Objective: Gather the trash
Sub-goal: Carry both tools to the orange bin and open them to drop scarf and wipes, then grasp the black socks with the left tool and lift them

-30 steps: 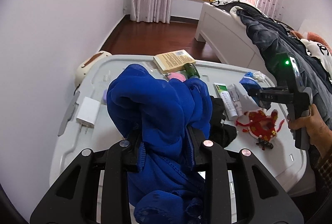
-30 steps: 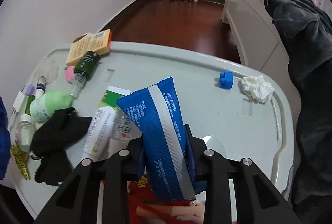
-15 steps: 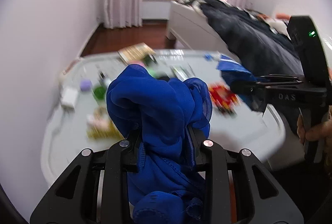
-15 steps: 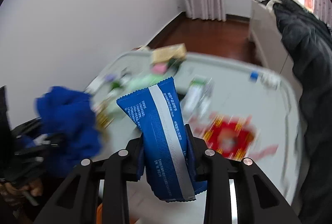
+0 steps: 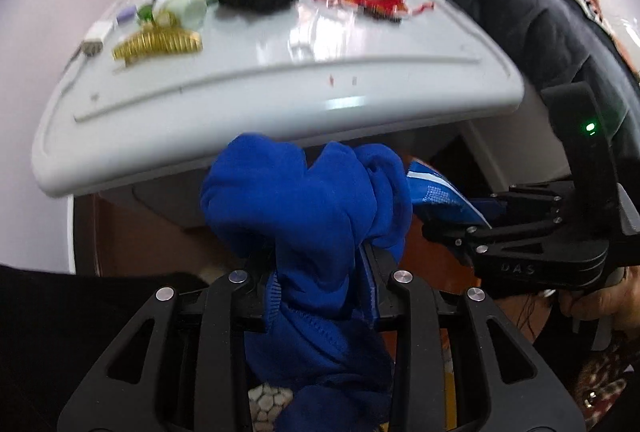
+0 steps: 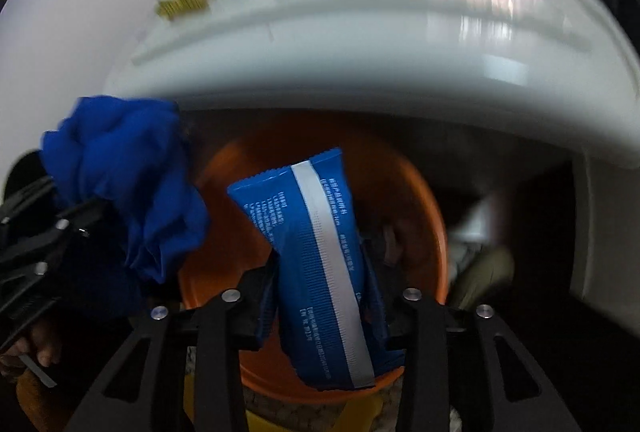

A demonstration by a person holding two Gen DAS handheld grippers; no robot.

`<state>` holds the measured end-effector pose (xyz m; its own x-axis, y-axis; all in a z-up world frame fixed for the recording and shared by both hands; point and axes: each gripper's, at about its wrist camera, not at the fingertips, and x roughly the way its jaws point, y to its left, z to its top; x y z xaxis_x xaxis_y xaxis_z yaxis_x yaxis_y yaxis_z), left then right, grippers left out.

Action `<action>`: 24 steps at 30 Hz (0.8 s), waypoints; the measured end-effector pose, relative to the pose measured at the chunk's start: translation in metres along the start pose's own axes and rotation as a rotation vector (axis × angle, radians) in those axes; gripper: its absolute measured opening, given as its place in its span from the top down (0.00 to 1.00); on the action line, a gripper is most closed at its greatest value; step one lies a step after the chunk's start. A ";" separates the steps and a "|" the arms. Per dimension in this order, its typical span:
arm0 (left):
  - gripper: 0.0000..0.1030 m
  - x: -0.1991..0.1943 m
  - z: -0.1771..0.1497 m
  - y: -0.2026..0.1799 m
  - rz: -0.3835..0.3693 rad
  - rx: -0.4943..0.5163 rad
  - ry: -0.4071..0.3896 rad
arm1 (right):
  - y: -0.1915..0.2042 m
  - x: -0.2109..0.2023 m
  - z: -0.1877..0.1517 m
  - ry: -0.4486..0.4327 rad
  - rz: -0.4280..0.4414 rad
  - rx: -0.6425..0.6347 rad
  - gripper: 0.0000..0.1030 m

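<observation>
Blue printed foil packet [image 6: 320, 264] sits between the opening jaws of the right gripper [image 6: 320, 306], above the round orange plastic bin [image 6: 420, 208]: release it centred. The left gripper [image 5: 316, 278] clamps the crumpled blue cloth [image 5: 304, 208] beside the rim; beyond, the white desk [image 5: 280, 84].

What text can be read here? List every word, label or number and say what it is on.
"DAS": embossed on the black body of the right gripper, faint, in the left wrist view.
Blue packet: rows of small white print beside its white stripe, too small and blurred to read.
Things on the white table: blurred, no label legible.
</observation>
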<state>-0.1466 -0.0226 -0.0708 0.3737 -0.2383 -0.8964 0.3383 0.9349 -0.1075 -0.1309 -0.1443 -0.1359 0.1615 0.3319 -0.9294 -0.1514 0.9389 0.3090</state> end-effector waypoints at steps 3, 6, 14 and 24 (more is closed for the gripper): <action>0.68 0.014 -0.009 -0.004 -0.011 0.011 0.071 | 0.001 0.010 -0.006 0.029 -0.015 -0.001 0.52; 0.61 0.024 -0.013 -0.005 -0.016 -0.004 0.134 | -0.001 0.010 -0.008 0.034 -0.022 0.014 0.36; 0.37 0.000 0.001 0.007 0.041 -0.049 0.017 | -0.008 -0.026 0.001 -0.105 -0.066 0.014 0.29; 0.29 -0.033 0.080 0.045 0.106 -0.149 -0.176 | -0.004 -0.128 0.076 -0.404 -0.045 -0.106 0.17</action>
<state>-0.0743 0.0062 -0.0113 0.5490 -0.1666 -0.8190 0.1632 0.9824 -0.0905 -0.0769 -0.1835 -0.0033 0.5368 0.3198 -0.7807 -0.2319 0.9457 0.2279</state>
